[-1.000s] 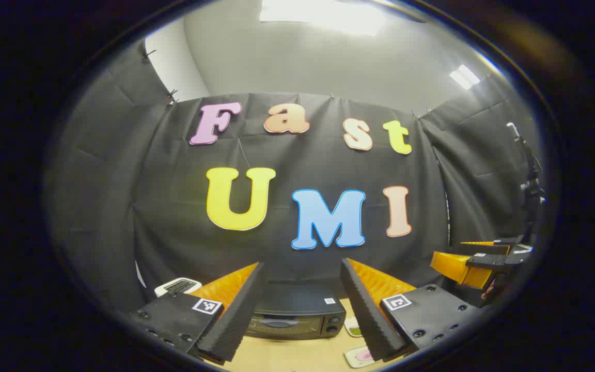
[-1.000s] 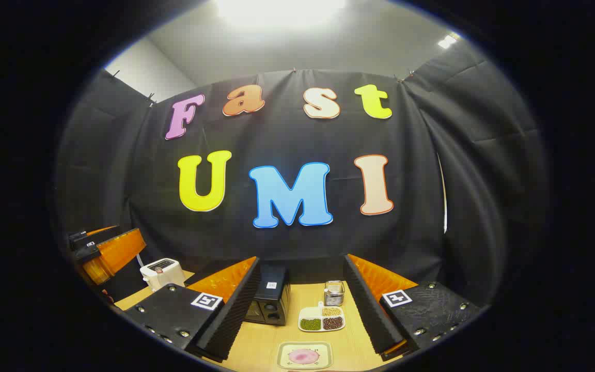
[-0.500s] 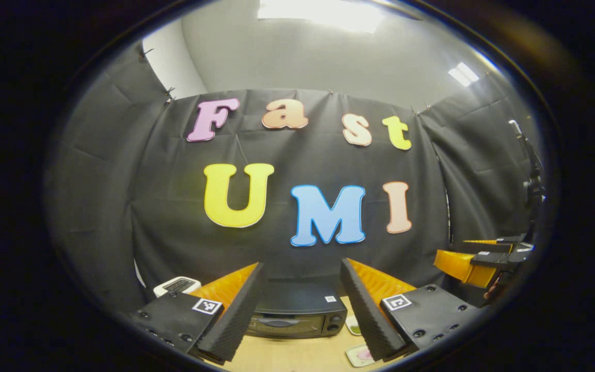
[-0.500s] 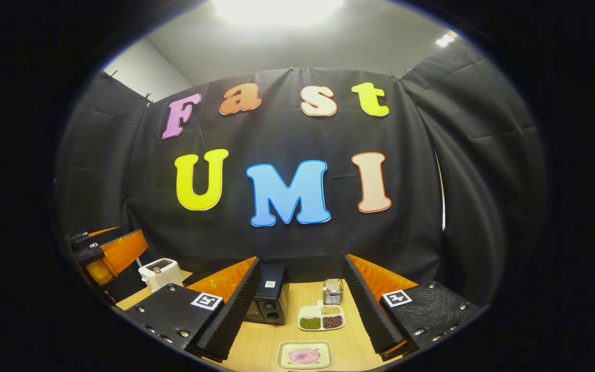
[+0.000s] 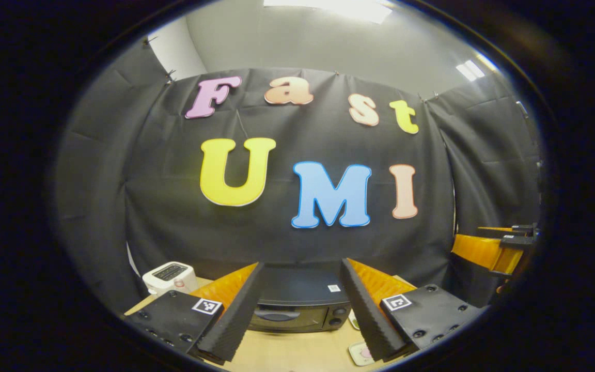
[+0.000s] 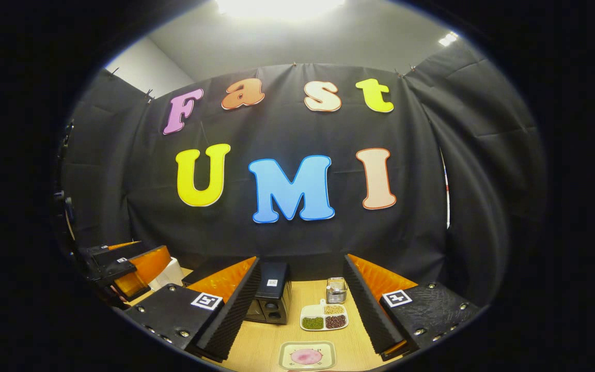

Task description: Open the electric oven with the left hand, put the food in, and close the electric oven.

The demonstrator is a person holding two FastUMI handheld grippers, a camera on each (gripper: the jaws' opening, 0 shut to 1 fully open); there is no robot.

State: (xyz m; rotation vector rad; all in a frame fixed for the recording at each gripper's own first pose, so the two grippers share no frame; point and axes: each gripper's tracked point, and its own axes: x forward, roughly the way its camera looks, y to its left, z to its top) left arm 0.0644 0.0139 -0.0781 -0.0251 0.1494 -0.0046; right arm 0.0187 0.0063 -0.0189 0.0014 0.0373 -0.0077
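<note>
I see one electric oven [image 5: 297, 310] at 6 o'clock in the left gripper view, between my left gripper [image 5: 301, 289] fingers, which are spread wide apart, holding nothing. Oven's long axis runs side to side there, door and handle facing me, door shut, knobs at its right end. In the right gripper view the oven [image 6: 271, 299] sits around 7 o'clock of centre, seen end-on from its knob side. Right gripper [image 6: 301, 287] fingers also wide apart, empty. One plate with pink food [image 6: 307, 355] at 6 o'clock, nearest me on the wooden table [image 6: 266, 341]. One divided tray [image 6: 324, 318] with three fills just behind it, one small metal holder [image 6: 336, 290] behind that. One white toaster [image 5: 169, 276] at 8 o'clock in the left gripper view. The left gripper also shows at 8 o'clock in the right gripper view, in front of the toaster.
</note>
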